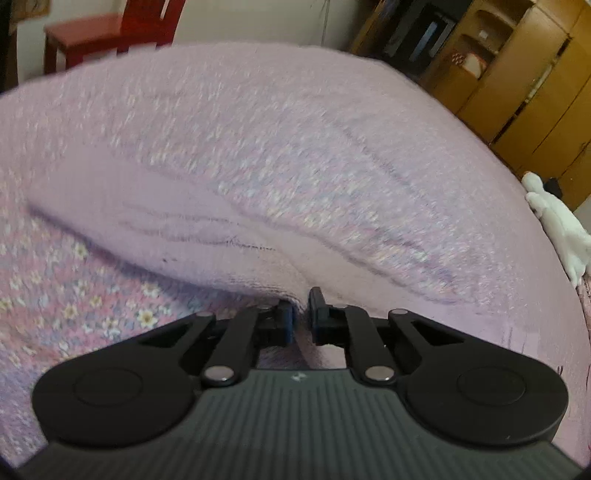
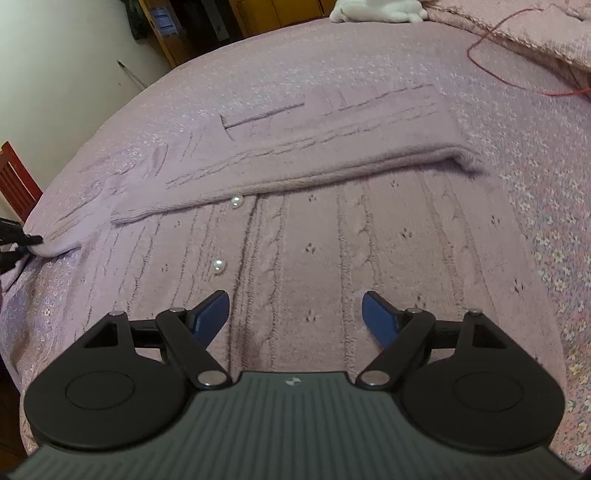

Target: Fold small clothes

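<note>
A small lilac cable-knit cardigan (image 2: 314, 240) with pearl buttons (image 2: 219, 266) lies flat on the bed. One sleeve (image 2: 325, 147) is folded across its upper part. My right gripper (image 2: 295, 312) hovers open just above the cardigan's front panel, with nothing between its blue pads. My left gripper (image 1: 301, 314) is shut on a pinched edge of the cardigan (image 1: 240, 206), which rises in a lifted fold before it. In the right wrist view the left gripper's fingers (image 2: 26, 240) show at the far left, clamped on the garment's corner.
The bed carries a pink floral bedspread (image 1: 66, 302). A white cloth heap (image 2: 376, 9) lies at the far bed edge, a red cord (image 2: 491, 70) near a pillow. A red chair (image 1: 103, 33) and wooden cabinets (image 1: 535, 92) stand beyond the bed.
</note>
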